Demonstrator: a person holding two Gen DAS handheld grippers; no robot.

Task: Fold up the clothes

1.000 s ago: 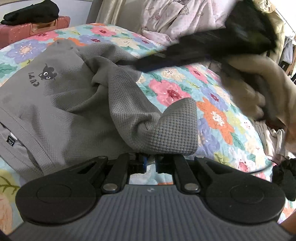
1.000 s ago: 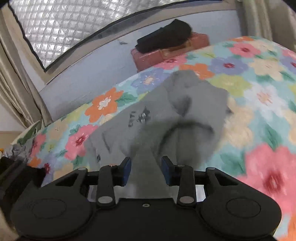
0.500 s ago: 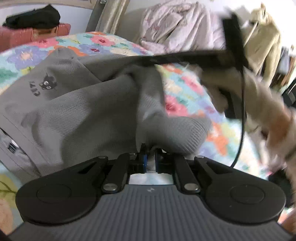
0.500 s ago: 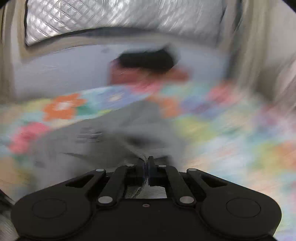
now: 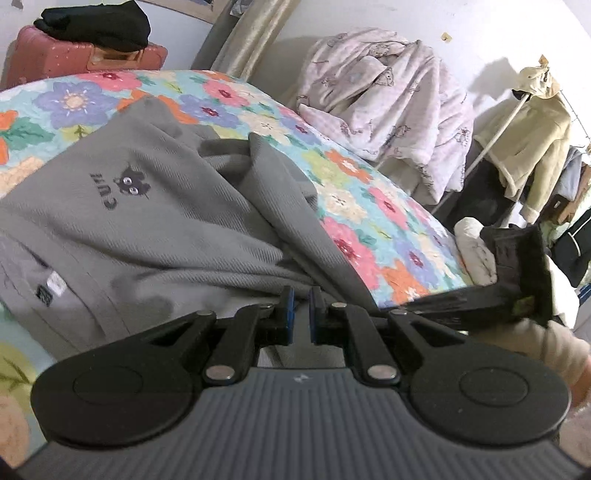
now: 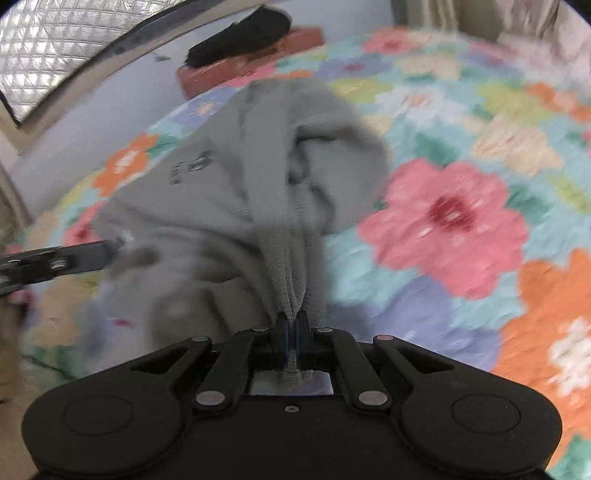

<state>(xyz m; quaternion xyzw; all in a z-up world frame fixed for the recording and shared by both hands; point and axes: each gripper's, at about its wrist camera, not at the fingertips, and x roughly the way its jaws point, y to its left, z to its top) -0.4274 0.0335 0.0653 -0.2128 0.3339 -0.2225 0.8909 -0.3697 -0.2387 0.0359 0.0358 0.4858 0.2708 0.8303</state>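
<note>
- Right gripper (image 6: pixel 294 328): matte black linkage arms with round rivets and blue pads; the jaws are seen pressed together on a narrow pleat of grey cloth, a tuft of which is pushed through behind the pads.
- Left gripper (image 5: pixel 300 310): same black build, above a ribbed grey body; the blue-edged jaws are drawn nearly together, and grey fabric is bunched at their tips. The pinch point itself is hidden by the fingers, but the cloth is pulled taut towards it.
- Grey sweatshirt (image 5: pixel 147 206): waffle-knit, soft and heavily creased; it is spread across the bed directly ahead of both grippers, with its near edges gathered up into them. A small black cat motif with dark lettering (image 5: pixel 123 186) is printed on the chest. A white label (image 5: pixel 55 282) is seen at the inner neckline, text too small to read.
- Floral bedspread (image 5: pixel 369 206): quilted, with pink, orange, purple and cream flowers on pale blue; it is largely blurred in the right wrist view.
- Right-hand device as seen from the left wrist view (image 5: pixel 517 273): a dark blurred block at the bed's edge, held by a hand in a cream sleeve (image 5: pixel 554 343); cut off at the frame.
- Pink suitcase (image 5: pixel 74 55): hard-shelled, beyond the bed, with a black folded garment (image 5: pixel 96 24) laid on top.
- Pale pink fleece robe (image 5: pixel 388 99): draped in a heap against the wall.
- Cream jacket (image 5: pixel 532 136): hung on a rack; items beyond it are not made out.
- Quilted silver window cover (image 6: pixel 55 40): diamond-stitched, partly cropped.
</note>
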